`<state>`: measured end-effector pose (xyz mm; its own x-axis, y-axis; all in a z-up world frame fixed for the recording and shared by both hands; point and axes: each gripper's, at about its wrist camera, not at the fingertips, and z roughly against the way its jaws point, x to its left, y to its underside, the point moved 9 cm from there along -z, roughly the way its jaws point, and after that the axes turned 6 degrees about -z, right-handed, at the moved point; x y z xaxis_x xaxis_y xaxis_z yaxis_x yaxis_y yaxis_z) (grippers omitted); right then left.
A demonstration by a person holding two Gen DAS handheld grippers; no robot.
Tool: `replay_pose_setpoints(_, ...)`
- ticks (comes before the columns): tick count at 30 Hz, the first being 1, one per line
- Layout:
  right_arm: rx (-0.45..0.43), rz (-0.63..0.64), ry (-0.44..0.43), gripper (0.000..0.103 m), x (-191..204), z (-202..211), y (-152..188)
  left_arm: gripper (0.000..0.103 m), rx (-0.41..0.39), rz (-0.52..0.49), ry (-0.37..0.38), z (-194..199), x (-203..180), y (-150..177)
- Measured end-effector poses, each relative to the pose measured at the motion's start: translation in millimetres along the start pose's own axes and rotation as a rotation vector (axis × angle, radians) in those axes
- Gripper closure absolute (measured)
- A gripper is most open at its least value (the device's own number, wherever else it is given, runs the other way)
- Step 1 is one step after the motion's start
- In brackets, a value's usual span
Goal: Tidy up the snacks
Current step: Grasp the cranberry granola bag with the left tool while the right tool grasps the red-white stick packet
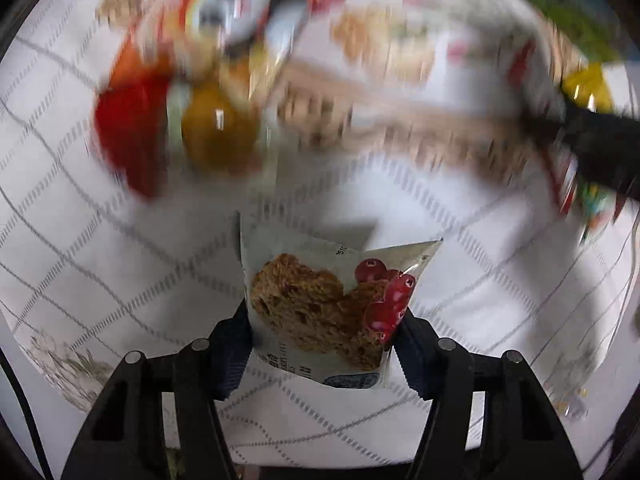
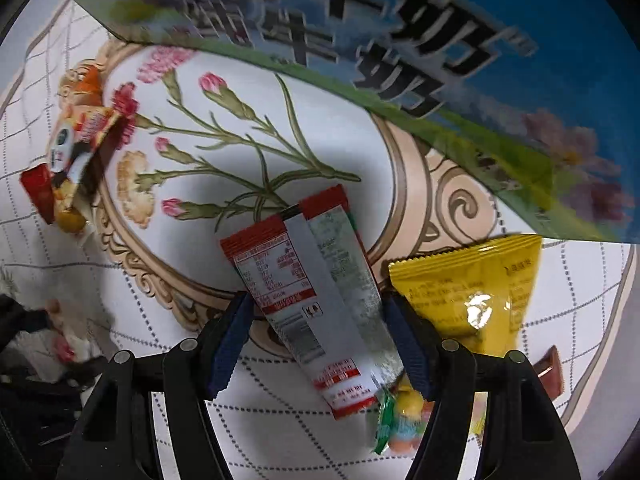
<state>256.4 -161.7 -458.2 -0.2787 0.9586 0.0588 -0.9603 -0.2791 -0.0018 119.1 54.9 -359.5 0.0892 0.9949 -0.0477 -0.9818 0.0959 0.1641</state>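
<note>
My left gripper (image 1: 322, 320) is shut on a grey cranberry-cookie packet (image 1: 320, 300) and holds it above the white tablecloth (image 1: 100, 240). Ahead of it lies a blurred red and orange snack packet (image 1: 176, 92). My right gripper (image 2: 316, 320) is shut on a red and white snack packet (image 2: 308, 296), label side up, above the floral tablecloth (image 2: 240, 140). A yellow packet (image 2: 476, 292) lies just right of it. The right gripper shows as a dark shape at the right of the left wrist view (image 1: 592, 144).
A blue and green milk carton box (image 2: 400, 40) fills the top right. A red panda-print packet (image 2: 68, 160) lies far left. Small colourful candies (image 2: 400, 424) lie under the right finger, and a brown packet (image 2: 550, 368) lies at the right.
</note>
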Motion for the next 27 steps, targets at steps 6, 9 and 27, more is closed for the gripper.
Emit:
replay_pose_setpoints(6,0.097,-0.305,-0.173,0.037,-17,-7,22,0.042,-0.092,0.02,-0.033,12,-14,-43)
replay_pose_setpoints(9,0.166,-0.553,-0.388,0.035,-24,-9,37,0.042,-0.105,0.011,-0.05,9,-21,-58)
replay_pose_setpoints(27,-0.001,-0.378,-0.112,0.052,8,-22,49,0.042,-0.07,0.003,-0.07,-8,-22,-52)
